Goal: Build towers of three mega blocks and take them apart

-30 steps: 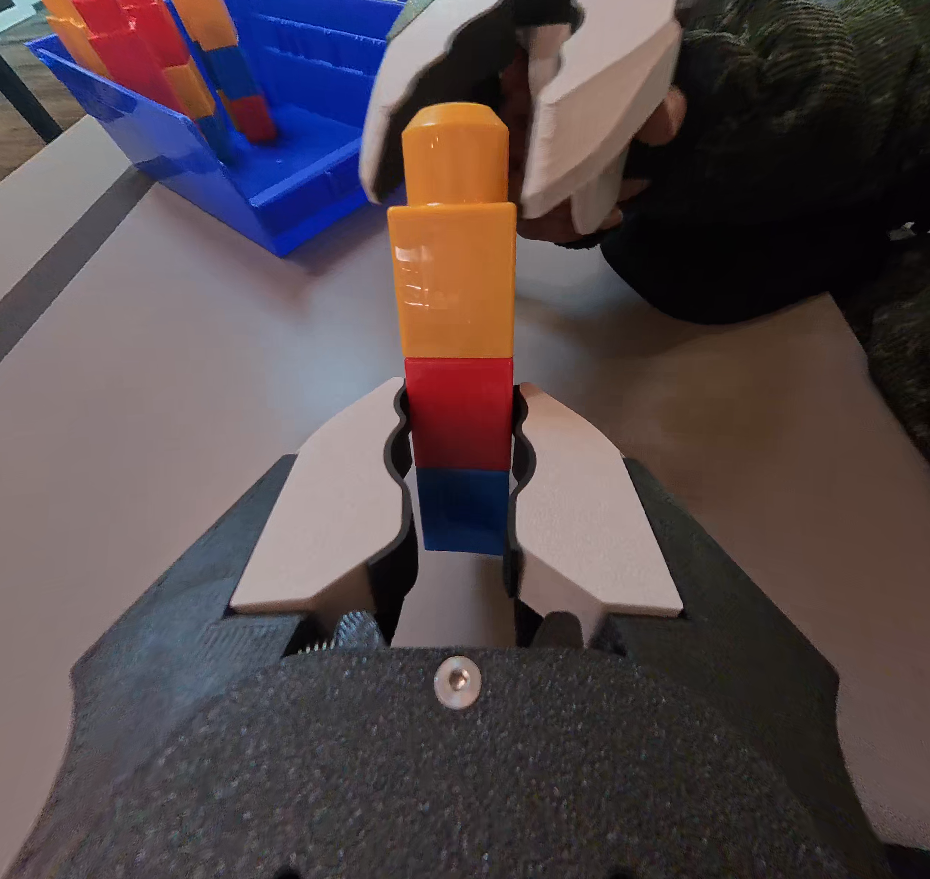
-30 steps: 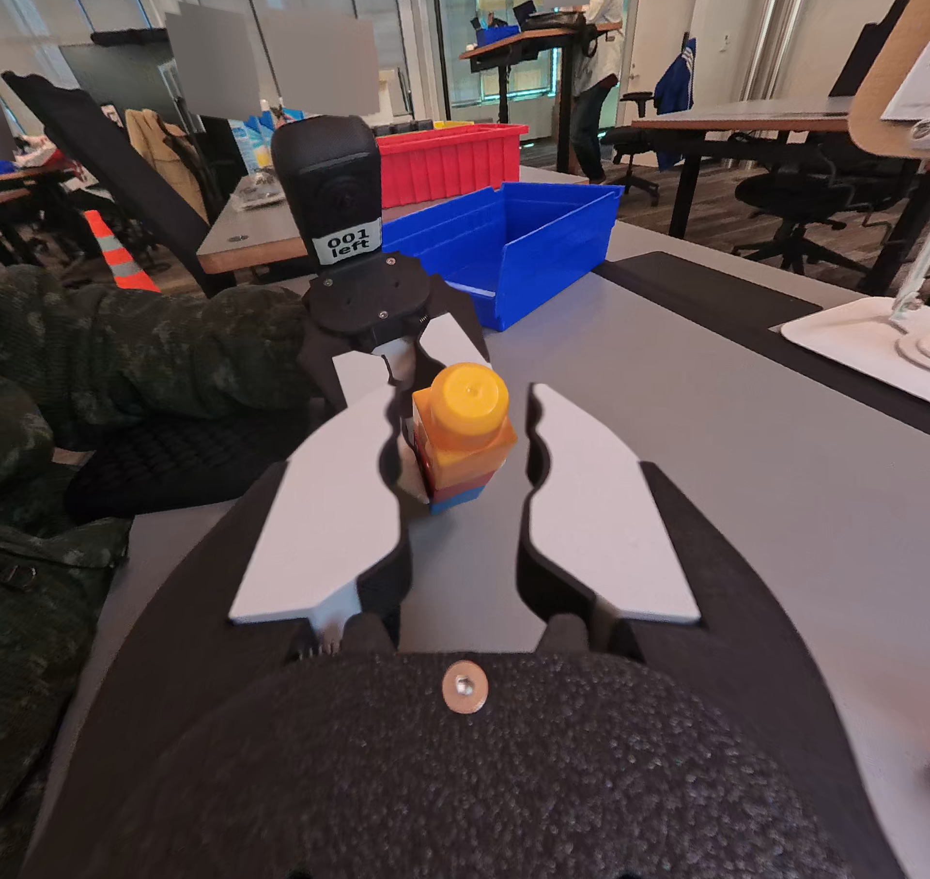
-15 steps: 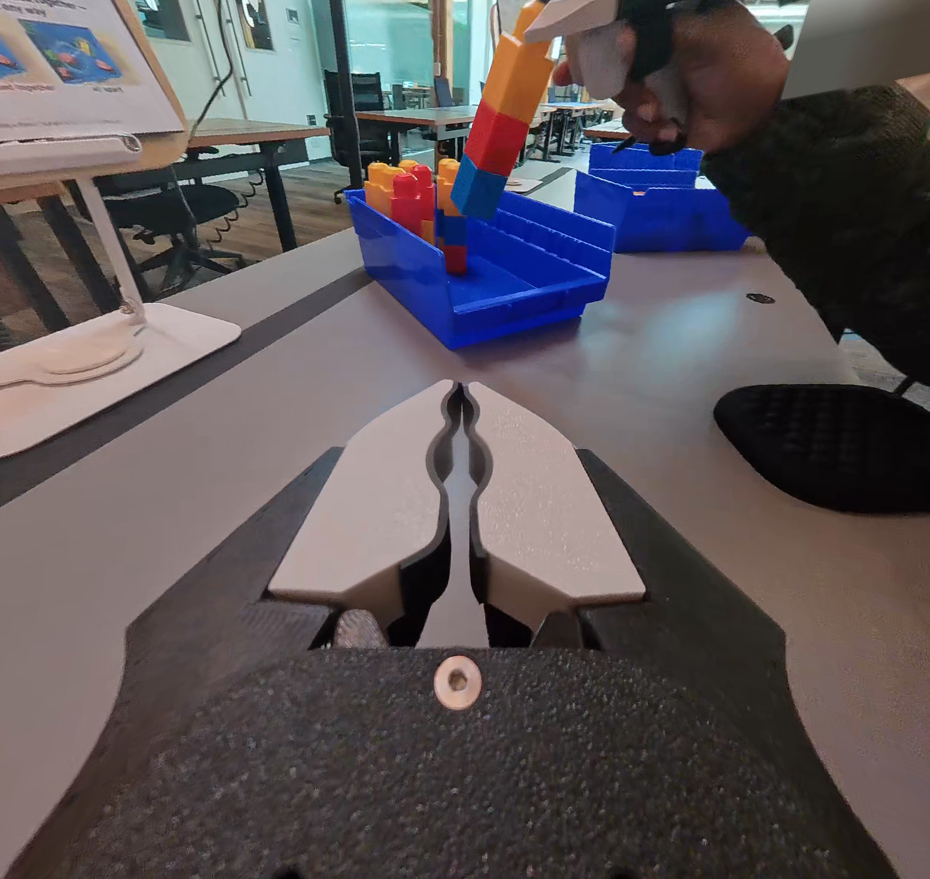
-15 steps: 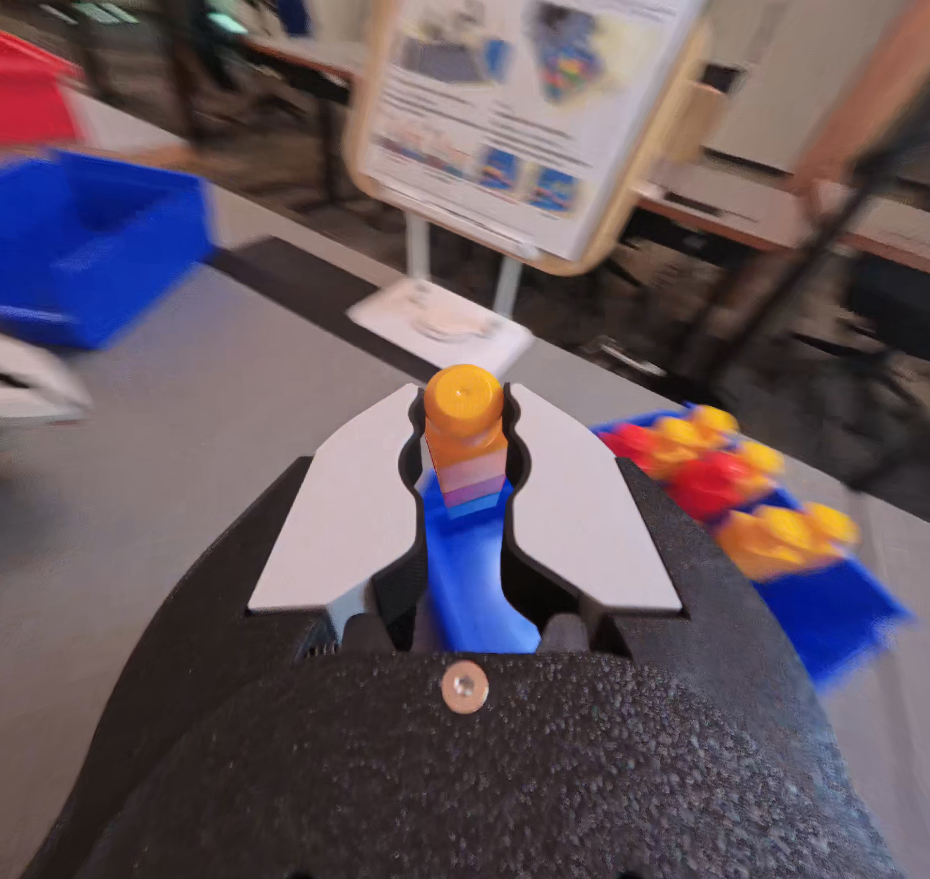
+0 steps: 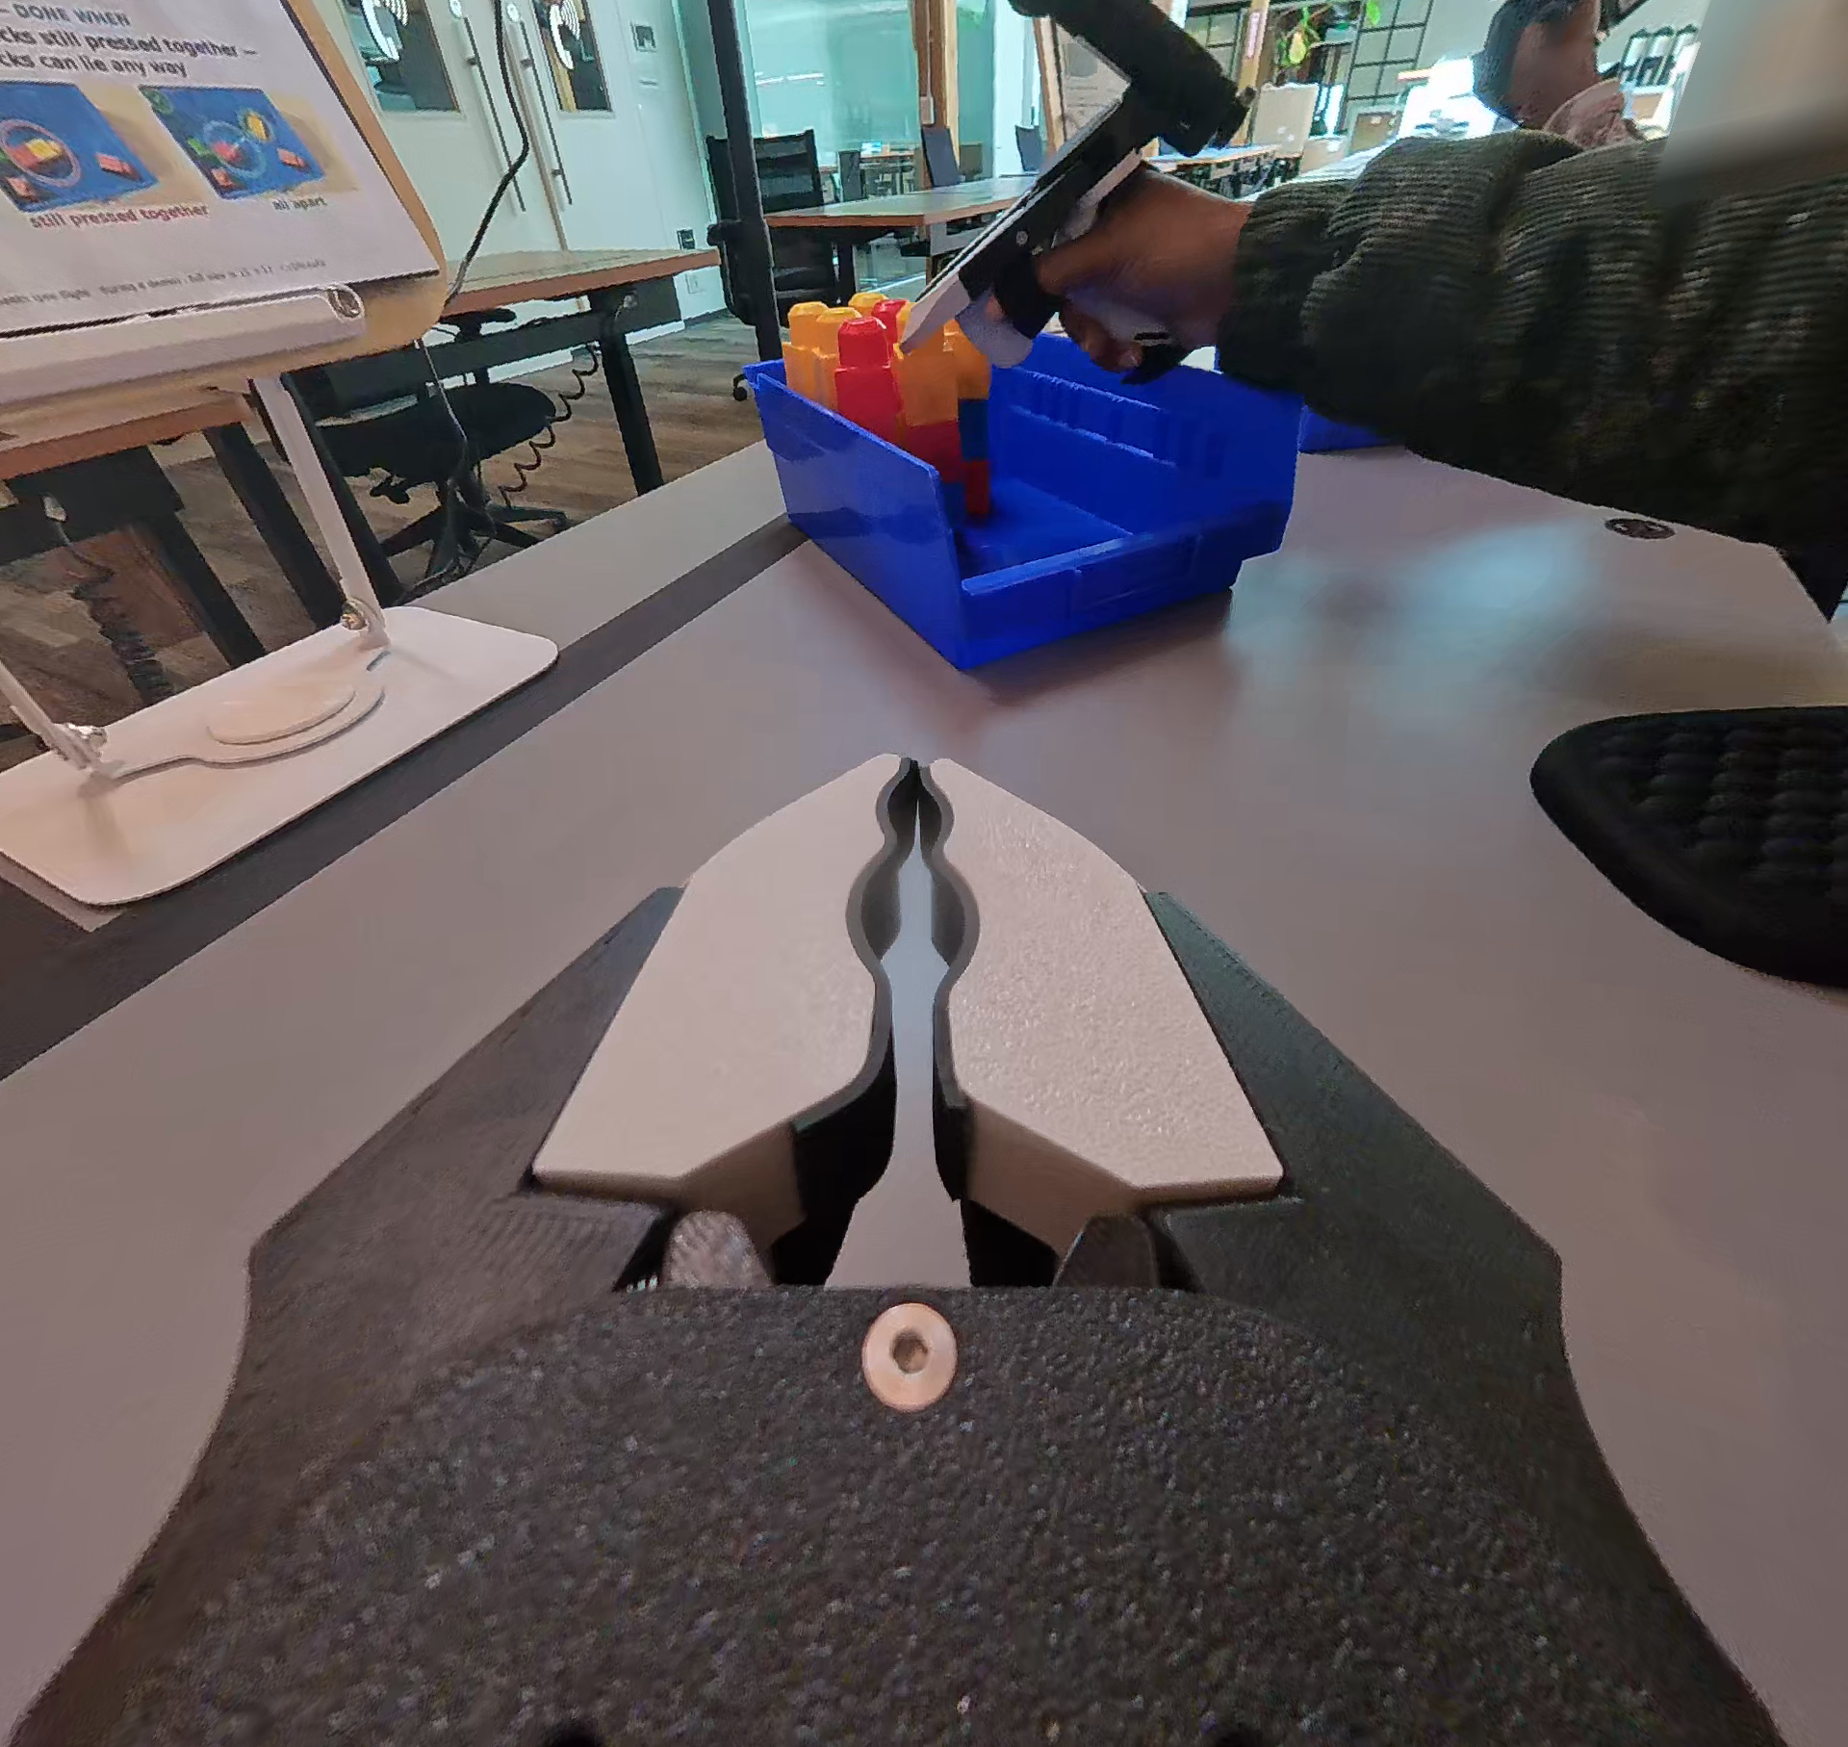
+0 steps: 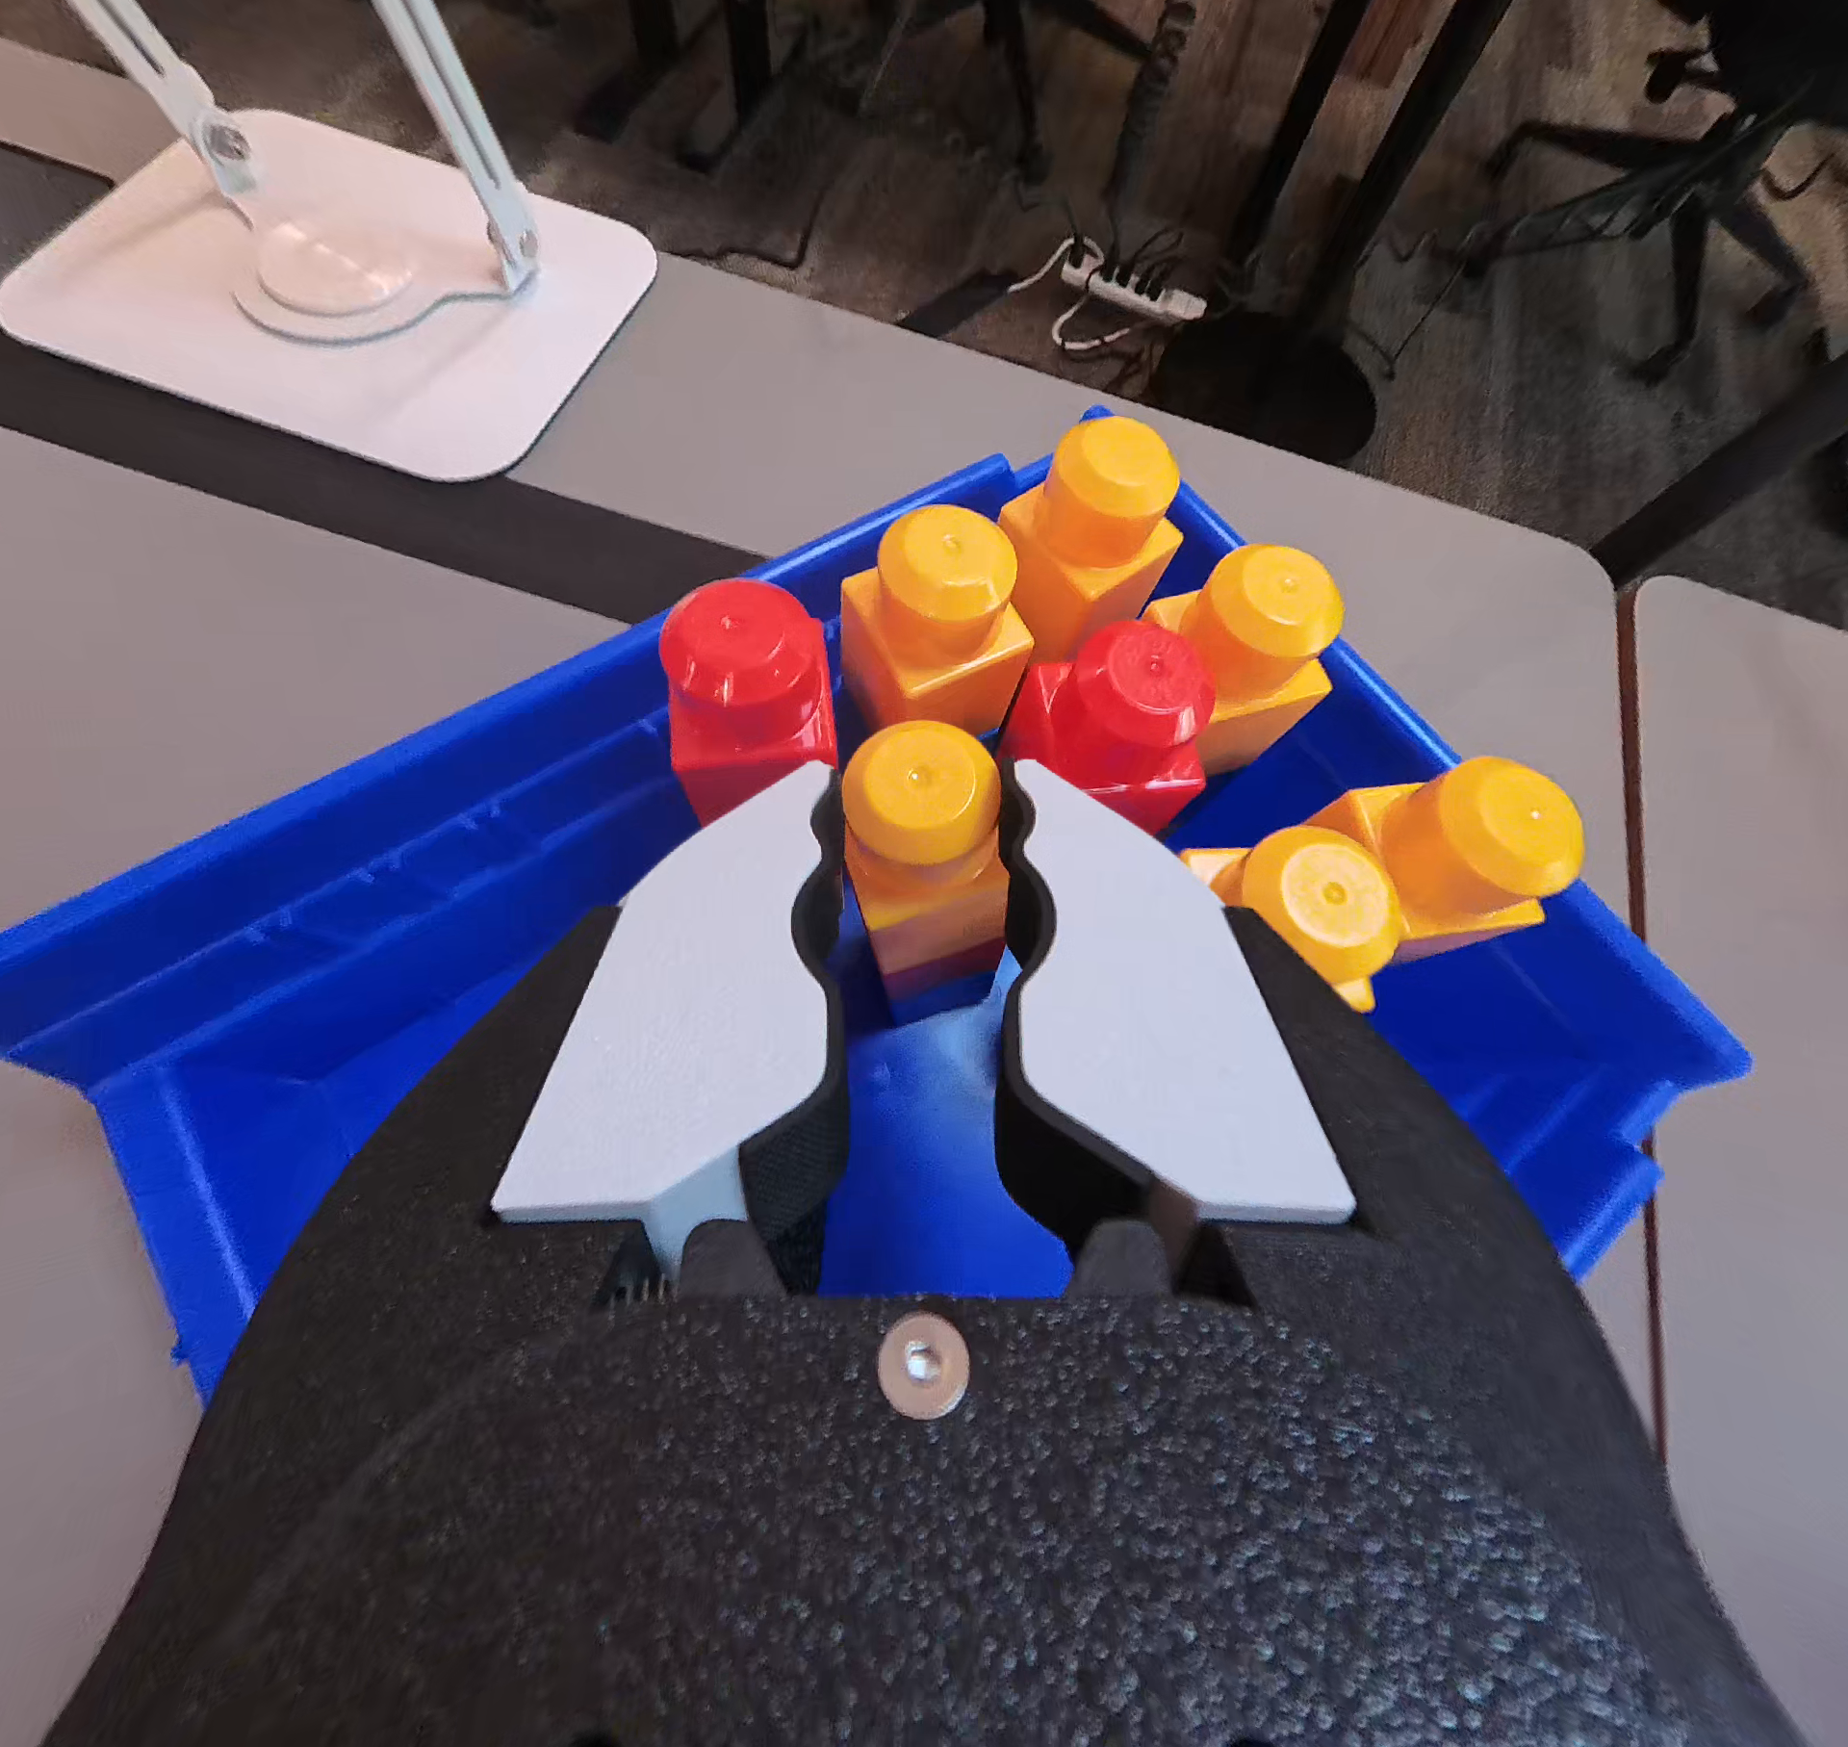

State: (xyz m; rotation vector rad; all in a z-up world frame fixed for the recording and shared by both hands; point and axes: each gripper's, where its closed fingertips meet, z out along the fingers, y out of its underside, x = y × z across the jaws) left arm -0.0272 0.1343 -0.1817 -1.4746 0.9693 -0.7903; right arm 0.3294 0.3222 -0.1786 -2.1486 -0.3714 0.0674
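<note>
My right gripper [image 6: 920, 779] is shut on the orange top block of a three-block tower [image 6: 925, 859], orange over red over blue. It holds the tower upright inside the blue bin [image 6: 300, 909], among several other towers with red [image 6: 745, 669] and orange [image 6: 940, 599] tops. Two orange-topped towers [image 6: 1470, 839] lean at the bin's right side. In the left wrist view the right gripper [image 5: 950, 324] reaches down into the bin [image 5: 1080, 589] from a person's hand. My left gripper [image 5: 915, 779] is shut and empty, low over the grey table [image 5: 1300, 799].
A white stand base [image 5: 250, 729] carrying a sign board [image 5: 150, 99] sits left of the bin; it also shows in the right wrist view [image 6: 330, 279]. A black textured pad [image 5: 1720, 829] lies at the right. The table's far edge runs just behind the bin. One gripper's finger ends stand about 40 cm off the other's.
The right gripper closed on the tower's top, the left gripper let go and shut empty. The right gripper carried the tower over to the blue bin and lowered it among the other towers.
</note>
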